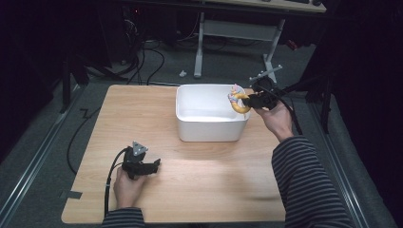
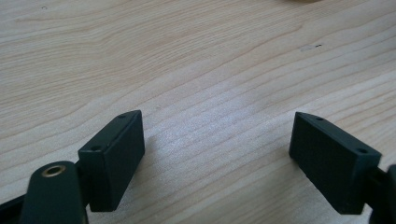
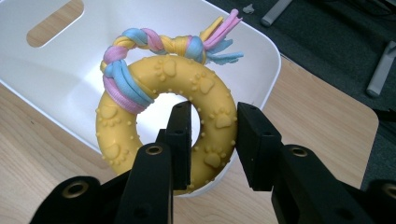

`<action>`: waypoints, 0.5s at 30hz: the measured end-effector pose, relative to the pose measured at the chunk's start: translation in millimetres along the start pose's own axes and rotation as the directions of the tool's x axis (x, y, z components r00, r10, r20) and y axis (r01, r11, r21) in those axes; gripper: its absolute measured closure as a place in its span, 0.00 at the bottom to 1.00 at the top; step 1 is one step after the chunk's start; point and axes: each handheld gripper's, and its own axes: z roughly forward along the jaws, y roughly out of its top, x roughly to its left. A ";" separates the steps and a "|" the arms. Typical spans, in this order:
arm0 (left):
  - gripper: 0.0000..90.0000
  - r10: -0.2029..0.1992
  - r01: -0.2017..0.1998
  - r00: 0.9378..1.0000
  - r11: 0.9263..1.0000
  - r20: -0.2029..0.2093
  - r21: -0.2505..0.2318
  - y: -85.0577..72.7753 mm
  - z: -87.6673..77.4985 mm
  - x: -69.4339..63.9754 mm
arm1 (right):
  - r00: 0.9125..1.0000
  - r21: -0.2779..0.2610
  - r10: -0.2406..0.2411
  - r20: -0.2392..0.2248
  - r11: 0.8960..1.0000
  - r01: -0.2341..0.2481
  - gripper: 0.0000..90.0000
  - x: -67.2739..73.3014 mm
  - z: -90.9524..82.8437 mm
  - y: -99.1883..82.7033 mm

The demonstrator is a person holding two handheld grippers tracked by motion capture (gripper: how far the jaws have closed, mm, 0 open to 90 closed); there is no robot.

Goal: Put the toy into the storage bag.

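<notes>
The yellow ring toy (image 3: 163, 121), a rubber ring with a braided pink and blue rope (image 3: 140, 56) knotted through it, hangs at the right rim of the white bin (image 1: 209, 126) on the wooden table (image 1: 142, 109), part over the opening and part over the wall. The right gripper (image 3: 214, 140) is clenched on the ring, one jaw through its hole and one outside, so the sound move is probably to carry it further over the bin's middle before letting go. The left gripper (image 2: 217, 154) rests released on the table, well apart from the bin.
</notes>
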 end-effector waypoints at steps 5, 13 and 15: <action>0.20 -0.001 0.001 1.000 1.000 0.000 -0.001 0.0 0.1 0.0 | 1.000 0.015 0.013 0.000 1.000 -0.013 0.76 0.2 12.6 3.9; 0.20 0.001 -0.001 1.000 1.000 0.000 0.000 0.0 0.0 0.0 | 1.000 0.023 0.029 -0.011 0.999 -0.029 0.76 2.7 24.9 7.1; 0.20 0.001 -0.001 1.000 1.000 0.000 0.001 0.0 -0.1 0.1 | 1.000 0.034 0.023 -0.008 0.999 -0.023 0.76 4.2 30.9 7.8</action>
